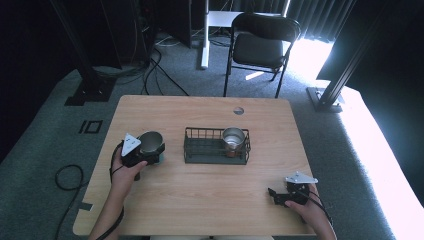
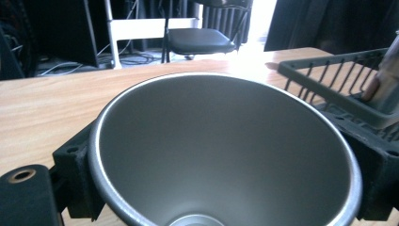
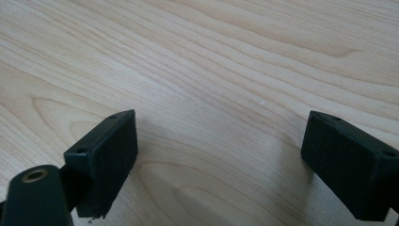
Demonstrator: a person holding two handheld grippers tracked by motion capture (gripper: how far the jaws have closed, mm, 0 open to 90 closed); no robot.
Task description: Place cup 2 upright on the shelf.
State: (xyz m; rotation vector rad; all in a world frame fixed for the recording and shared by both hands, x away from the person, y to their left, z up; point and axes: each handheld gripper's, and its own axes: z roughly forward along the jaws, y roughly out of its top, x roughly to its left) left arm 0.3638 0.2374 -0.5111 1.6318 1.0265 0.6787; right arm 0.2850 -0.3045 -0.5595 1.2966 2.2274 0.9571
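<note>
steel cup sits clamped between the left gripper jaws at nine o'clock of the wire basket, seemingly just off the table. next: carry it toward three o'clock, beside the basket's other cup. right gripper rests agape, empty.

Left hand-held gripper apparently clamped; right hand-held gripper jaws spread.

You sit at a light wooden table on grey carpet. Beyond it stands a black folding chair beside a white desk leg. Dark curtains hang behind, and daylight spills across the floor at right.
</note>
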